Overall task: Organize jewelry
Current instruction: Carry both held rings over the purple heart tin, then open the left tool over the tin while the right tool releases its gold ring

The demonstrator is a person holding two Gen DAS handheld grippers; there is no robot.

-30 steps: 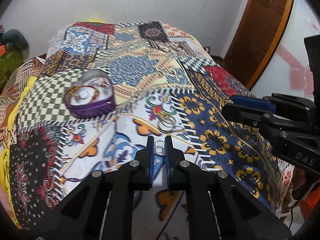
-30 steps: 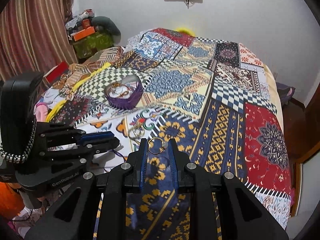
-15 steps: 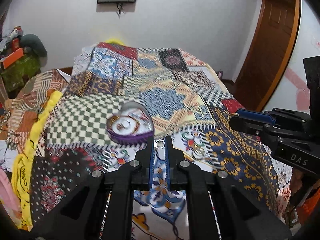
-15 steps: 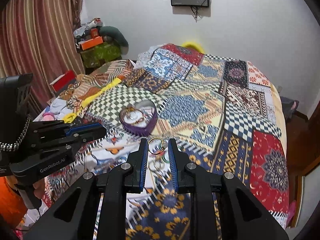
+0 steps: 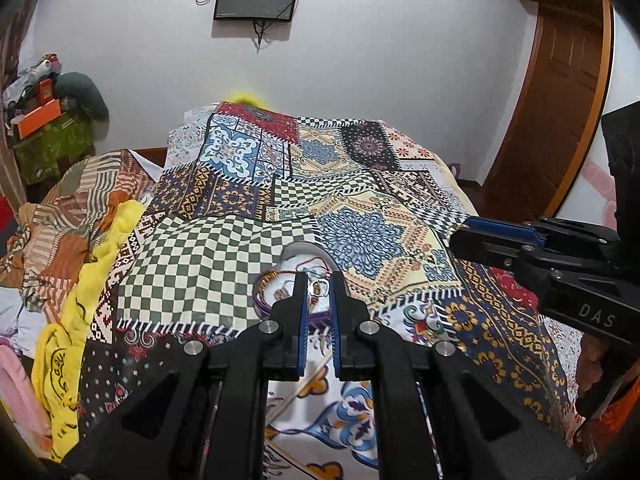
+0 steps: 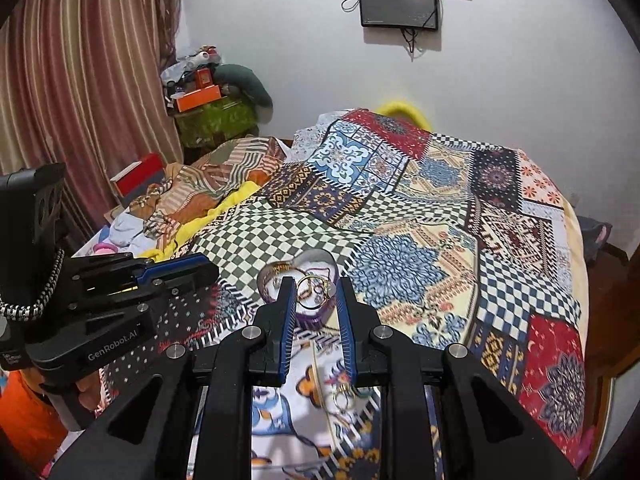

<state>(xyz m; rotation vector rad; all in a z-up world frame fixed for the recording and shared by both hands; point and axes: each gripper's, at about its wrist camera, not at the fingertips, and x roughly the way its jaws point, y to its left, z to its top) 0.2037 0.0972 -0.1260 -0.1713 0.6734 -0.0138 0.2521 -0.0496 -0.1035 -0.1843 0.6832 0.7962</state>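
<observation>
A purple heart-shaped box [image 5: 276, 280] [image 6: 316, 316] with jewelry inside sits on the patchwork bedspread, just beyond both sets of fingertips. My left gripper [image 5: 319, 287] is shut on a small silver ring [image 5: 319, 288], held above the box's near edge. In the right wrist view my right gripper [image 6: 316, 292] is shut on a gold ring [image 6: 314, 294] with a pale stone, in front of the box. Loose gold rings [image 6: 345, 396] lie on the bedspread below the right fingers. The right gripper also shows at the right of the left wrist view [image 5: 464, 234].
The patchwork bedspread [image 5: 360, 208] covers the bed to the far wall. Crumpled striped and yellow cloth [image 5: 80, 240] lies along the left side. A wooden door [image 5: 560, 92] stands at the right, a cluttered green stand [image 6: 216, 116] by the curtain.
Both grippers rose and moved forward over the bed with their rings still held. The heart box, earlier off to the left, now lies right behind both sets of fingertips.
</observation>
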